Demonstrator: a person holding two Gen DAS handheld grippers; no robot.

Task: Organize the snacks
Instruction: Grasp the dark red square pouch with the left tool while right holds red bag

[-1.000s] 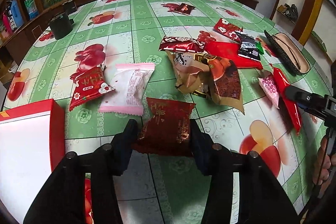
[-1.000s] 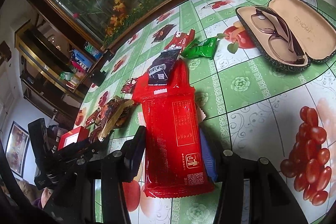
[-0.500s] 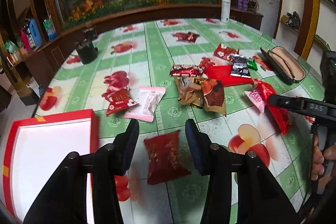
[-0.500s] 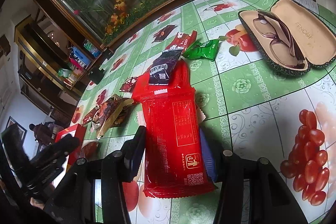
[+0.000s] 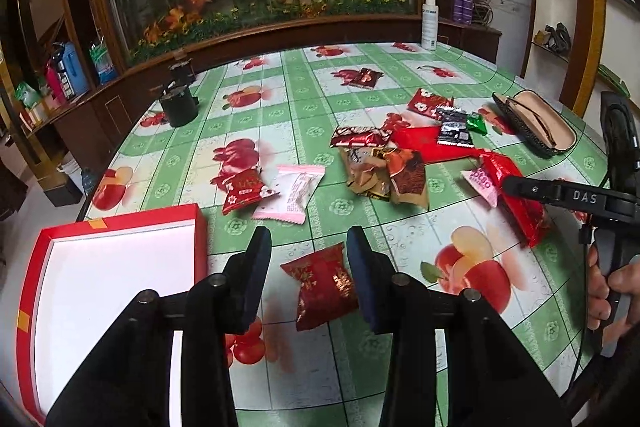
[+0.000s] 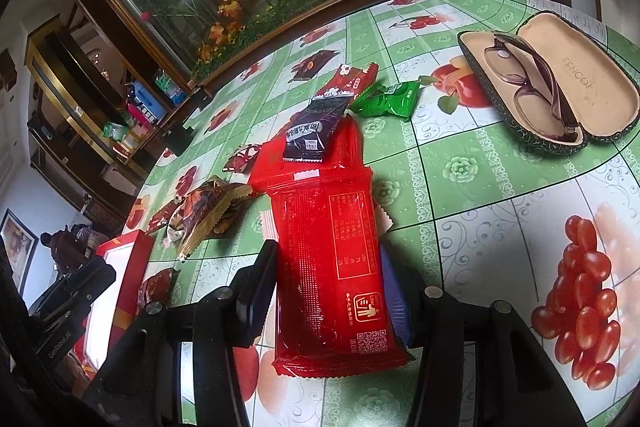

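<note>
The crinkly dark red snack [image 5: 322, 285] lies flat on the counter [image 5: 352, 367] between the left gripper [image 5: 308, 255] jaws, which have just been closing but are not touching it. The right gripper [image 6: 328, 263] jaws squeeze a long shiny red pack [image 6: 332, 259]. Only the left view shows the whole red box [image 5: 96, 227].

A snack pack [image 5: 322, 285] lies on the table [image 5: 304, 107], just to the right of the box [image 5: 100, 267]. Behind the box lie two small packs [image 5: 276, 189] side by side. To the right of them sits a pile of packs [image 5: 384, 171]. The glasses case [image 6: 548, 79] lies far right. A long pack [image 6: 332, 267] lies in front of the pile, and a small pack [image 6: 314, 133] lies on its far end.
</note>
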